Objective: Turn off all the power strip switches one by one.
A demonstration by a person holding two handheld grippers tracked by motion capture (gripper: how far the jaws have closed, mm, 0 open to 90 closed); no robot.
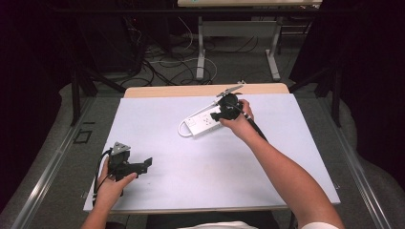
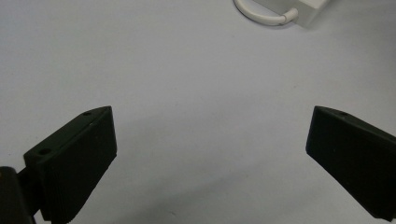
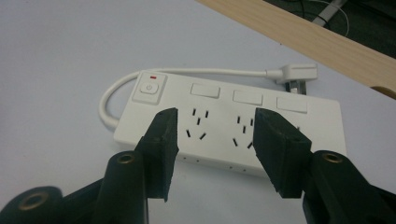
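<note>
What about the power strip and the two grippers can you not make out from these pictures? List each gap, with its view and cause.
- Power strip, right gripper view: the near edge is hidden behind the right gripper and its open jaws.
- Plug, right gripper view: its pins are too small to count.
- Power strip, left gripper view: cut off by the top edge.
- Left gripper, high view: jaw gap too small to judge.

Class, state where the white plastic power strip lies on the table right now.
In the high view, the white plastic power strip lies on the far middle of the pale table, right of centre, directly beneath the open right tool.
</note>
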